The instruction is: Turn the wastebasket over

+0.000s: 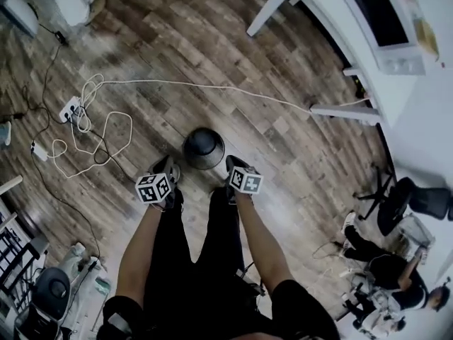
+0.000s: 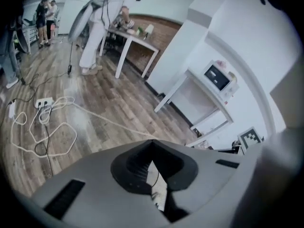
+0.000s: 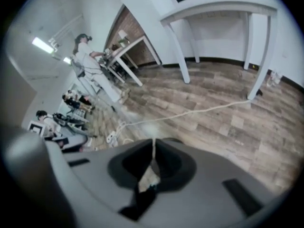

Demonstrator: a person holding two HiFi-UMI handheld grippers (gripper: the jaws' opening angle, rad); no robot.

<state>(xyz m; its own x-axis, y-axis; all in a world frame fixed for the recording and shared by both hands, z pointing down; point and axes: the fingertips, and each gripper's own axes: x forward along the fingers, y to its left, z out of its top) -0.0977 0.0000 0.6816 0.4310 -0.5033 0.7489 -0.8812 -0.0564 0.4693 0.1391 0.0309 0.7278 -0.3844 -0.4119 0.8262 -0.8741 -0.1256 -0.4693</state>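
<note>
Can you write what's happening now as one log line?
left gripper: shut, empty | right gripper: shut, empty | wastebasket: on floor, untouched

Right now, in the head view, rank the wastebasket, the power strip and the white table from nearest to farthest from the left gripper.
1. Wastebasket, on the floor just right of the left gripper.
2. Power strip, on the floor, farther left.
3. White table, far upper right.

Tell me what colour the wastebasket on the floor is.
The wastebasket is dark grey to black, clearest in the head view.
</note>
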